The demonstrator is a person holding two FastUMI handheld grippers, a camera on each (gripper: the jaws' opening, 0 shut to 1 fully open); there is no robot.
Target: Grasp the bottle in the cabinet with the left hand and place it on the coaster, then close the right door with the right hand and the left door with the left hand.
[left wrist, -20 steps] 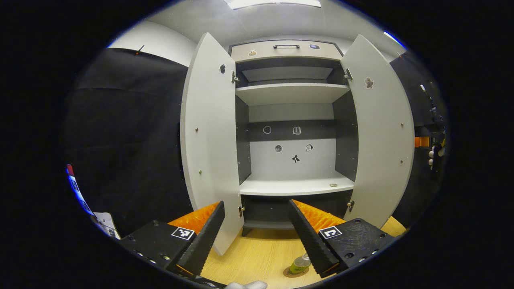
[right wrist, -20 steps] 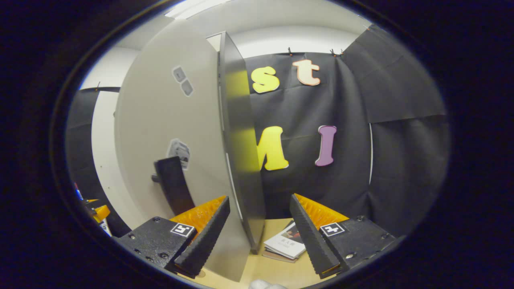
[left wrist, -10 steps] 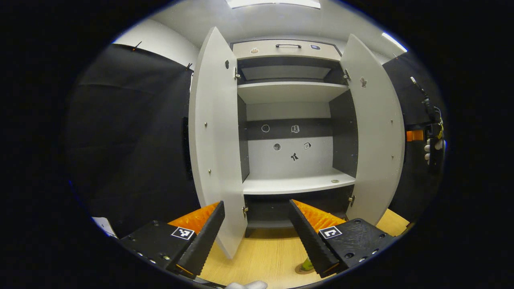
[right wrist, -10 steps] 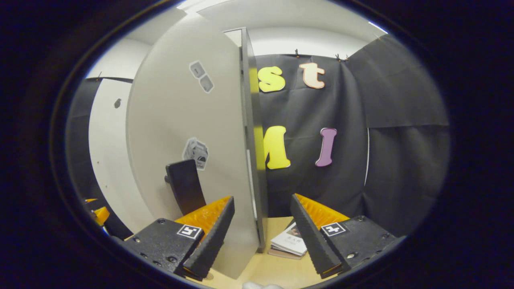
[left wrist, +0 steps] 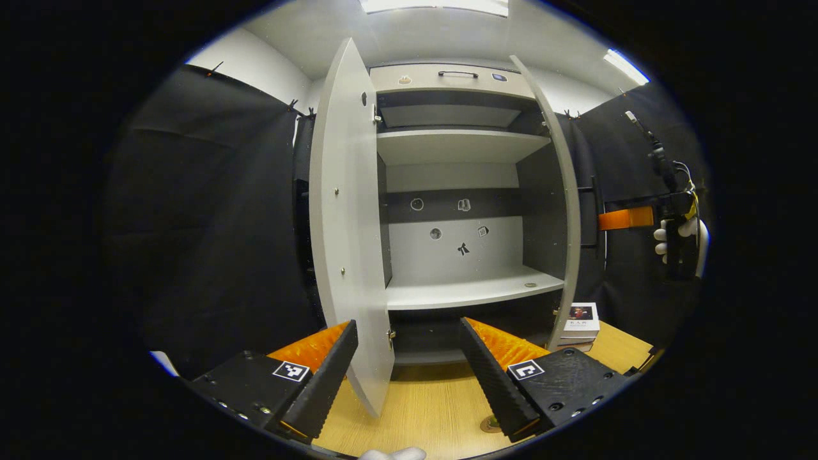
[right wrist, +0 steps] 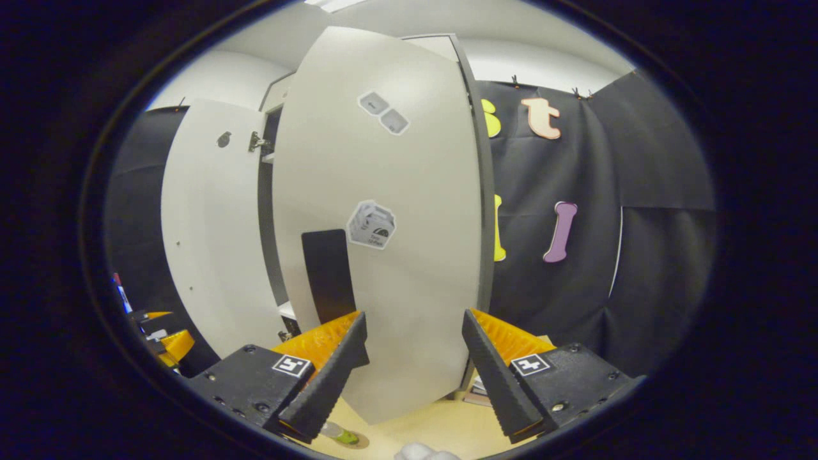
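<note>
1. The left hand-held gripper hangs spread and holds nothing, low over the wooden tabletop, facing the open cabinet.
2. Ahead of it and a little to its left, the left door stands wide open, with its lower corner between the two fingers in the left gripper view.
3. Ahead and to its right, the right door shows nearly edge-on, partly swung inward.
4. The cabinet's lower shelf lies straight ahead and bears only a small round object near its right end.
5. The coaster peeks out just beside the left hand-held gripper's right finger, down on the tabletop; the bottle is hidden there.
6. In the right gripper view, the bottle sits on the coaster, below that gripper's left finger.
7. The right hand-held gripper is also spread and empty, right in front of the right door's outer face, near the dark handle.
8. A stack of books lies on the tabletop beyond the right door.
</note>
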